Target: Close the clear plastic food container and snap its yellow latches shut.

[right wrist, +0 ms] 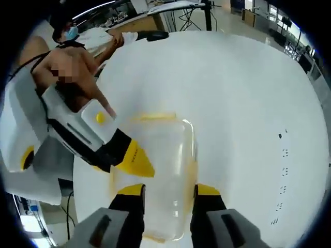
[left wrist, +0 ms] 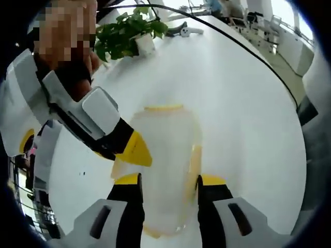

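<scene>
Container (left wrist: 165, 165), one, clear, lid on, between parted jaws of left gripper (left wrist: 169, 187); right gripper (right wrist: 168, 192) likewise astride it.

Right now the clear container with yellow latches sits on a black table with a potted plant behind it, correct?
Not quite: the table is white, not black, as the left gripper view shows. The clear container with yellow latches does sit on it, with a potted plant behind it.
</scene>
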The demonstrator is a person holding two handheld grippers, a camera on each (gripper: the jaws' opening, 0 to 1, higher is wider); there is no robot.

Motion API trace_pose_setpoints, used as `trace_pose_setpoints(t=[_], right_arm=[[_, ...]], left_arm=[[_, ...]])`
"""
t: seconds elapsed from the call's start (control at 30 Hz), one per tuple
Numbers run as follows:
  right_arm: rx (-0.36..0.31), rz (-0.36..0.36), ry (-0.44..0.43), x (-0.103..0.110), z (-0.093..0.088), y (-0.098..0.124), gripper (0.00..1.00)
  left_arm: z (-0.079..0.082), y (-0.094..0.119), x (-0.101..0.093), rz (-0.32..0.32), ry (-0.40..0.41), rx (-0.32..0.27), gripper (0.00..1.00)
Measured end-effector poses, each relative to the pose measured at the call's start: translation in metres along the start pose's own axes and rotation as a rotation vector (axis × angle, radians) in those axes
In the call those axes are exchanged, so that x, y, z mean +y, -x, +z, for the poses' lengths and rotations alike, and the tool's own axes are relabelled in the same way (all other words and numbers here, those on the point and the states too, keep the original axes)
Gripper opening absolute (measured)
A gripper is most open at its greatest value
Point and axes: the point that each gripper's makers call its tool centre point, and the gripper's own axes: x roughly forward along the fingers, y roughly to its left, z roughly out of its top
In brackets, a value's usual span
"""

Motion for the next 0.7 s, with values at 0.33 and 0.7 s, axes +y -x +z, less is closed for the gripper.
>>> trace_pose_setpoints(t=[0.33,0.7], right_arm=[[-0.034,0.003,-0.029,0.0003,-0.0050,0.0006,0.34],[-0.061,-0.003,-0.037,-0.0001,-0.0079,0.0014,0.35]], left_arm=[[0.0037,-0.0067,-0.0047,0.002,-0.004,-0.009,0.37],[0.0059,-0.0096,-0.0054,-0.001,-0.009,-0.014,0.37]])
